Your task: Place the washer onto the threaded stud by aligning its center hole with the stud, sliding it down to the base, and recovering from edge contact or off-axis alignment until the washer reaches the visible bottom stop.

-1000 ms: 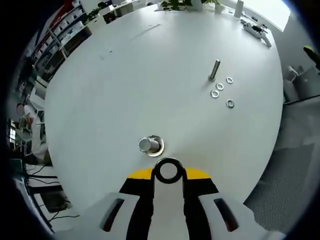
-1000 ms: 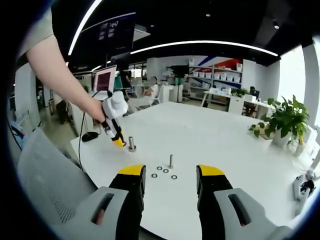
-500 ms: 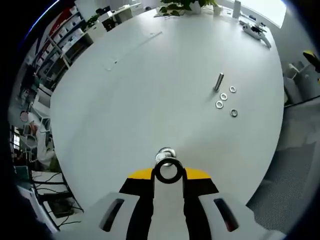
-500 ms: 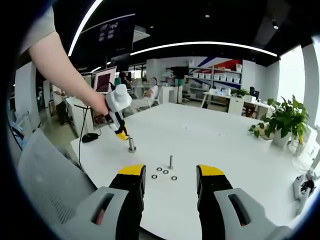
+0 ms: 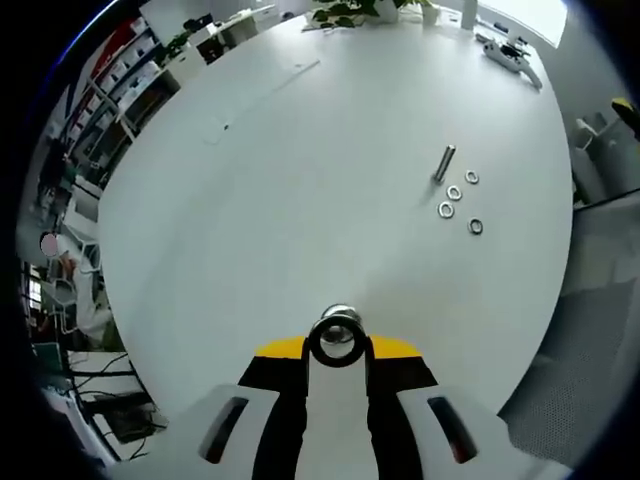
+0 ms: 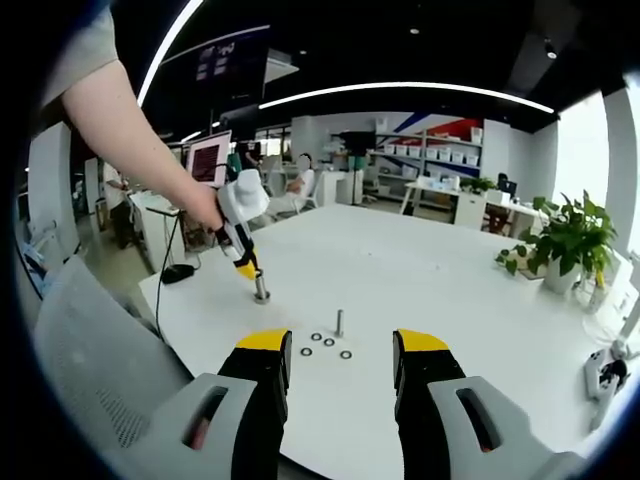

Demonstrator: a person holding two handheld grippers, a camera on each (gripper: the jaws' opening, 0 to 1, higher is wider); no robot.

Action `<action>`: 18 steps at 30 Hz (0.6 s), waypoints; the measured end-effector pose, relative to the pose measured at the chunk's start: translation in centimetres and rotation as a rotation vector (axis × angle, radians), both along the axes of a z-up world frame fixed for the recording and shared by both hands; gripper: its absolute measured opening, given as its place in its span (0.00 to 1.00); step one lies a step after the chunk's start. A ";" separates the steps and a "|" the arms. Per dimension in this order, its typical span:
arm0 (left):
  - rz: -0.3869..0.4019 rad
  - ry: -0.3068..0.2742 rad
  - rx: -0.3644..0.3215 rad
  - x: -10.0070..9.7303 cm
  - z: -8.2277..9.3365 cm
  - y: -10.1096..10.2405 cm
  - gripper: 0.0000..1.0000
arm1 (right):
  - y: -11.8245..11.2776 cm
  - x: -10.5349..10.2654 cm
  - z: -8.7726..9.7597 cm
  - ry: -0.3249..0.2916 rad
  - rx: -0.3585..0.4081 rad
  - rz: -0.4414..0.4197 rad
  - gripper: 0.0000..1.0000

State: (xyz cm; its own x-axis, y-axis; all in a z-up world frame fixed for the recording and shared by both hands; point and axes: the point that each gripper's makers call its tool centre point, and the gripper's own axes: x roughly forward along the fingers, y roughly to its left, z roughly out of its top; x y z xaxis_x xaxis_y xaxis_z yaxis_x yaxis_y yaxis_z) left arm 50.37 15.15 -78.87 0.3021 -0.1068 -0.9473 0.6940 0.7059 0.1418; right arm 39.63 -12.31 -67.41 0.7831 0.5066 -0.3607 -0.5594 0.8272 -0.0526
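left gripper view: nearest, the left claw (image 5: 336, 350) is pressed together on the washer (image 5: 336, 343), which it holds flat just above the top of the threaded stud (image 5: 339, 316) standing on the white tabletop (image 5: 300, 170). the ring looks nearly centred over the stud tip, though whether it has caught the thread yet is hard to tell. to do this step well, keep the washer level, line its hole with the stud's axis, then lower straight; if an edge catches, lift slightly and re-centre rather than push. farther off, a second stud (image 5: 443, 164) stands with four spare washers (image 5: 459, 200) just beside it. in the right gripper view, the right claw (image 6: 341, 372) is spread and holds nothing, near the spare washers, with the left claw on the stud farther away. compared with a second ago, the stud sat clear of the washer and off to its left; now it lies tucked directly behind the ring.
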 end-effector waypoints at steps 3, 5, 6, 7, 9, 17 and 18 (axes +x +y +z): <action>-0.002 -0.002 0.001 0.3 -0.1 0.1 0.19 | 0.0 0.0 0.0 0.000 0.000 -0.001 0.43; -0.003 -0.003 0.001 0.4 -0.1 0.1 0.19 | 0.0 0.0 0.0 0.001 -0.002 -0.001 0.43; -0.003 0.000 -0.001 0.4 -0.1 0.0 0.19 | 0.0 0.0 0.0 0.001 -0.002 -0.001 0.43; -0.004 0.003 -0.002 0.4 -0.2 0.0 0.19 | 0.0 0.0 0.0 0.000 -0.002 -0.002 0.43; -0.013 0.005 0.002 0.4 -0.3 -0.2 0.19 | 0.0 0.0 0.0 0.002 -0.003 -0.002 0.43; -0.025 0.012 0.014 0.3 -0.5 -0.2 0.19 | -0.1 0.1 -0.1 0.003 -0.004 -0.006 0.43; -0.026 0.013 0.015 0.3 -0.6 -0.2 0.19 | -0.1 0.1 -0.1 0.003 -0.005 -0.006 0.43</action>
State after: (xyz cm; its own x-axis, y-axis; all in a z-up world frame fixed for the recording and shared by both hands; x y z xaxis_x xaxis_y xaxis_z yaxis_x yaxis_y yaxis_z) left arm 50.65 14.95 -79.44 0.2876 -0.1000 -0.9525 0.7136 0.6858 0.1434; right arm 39.69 -12.44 -67.51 0.7851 0.5000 -0.3655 -0.5545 0.8304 -0.0553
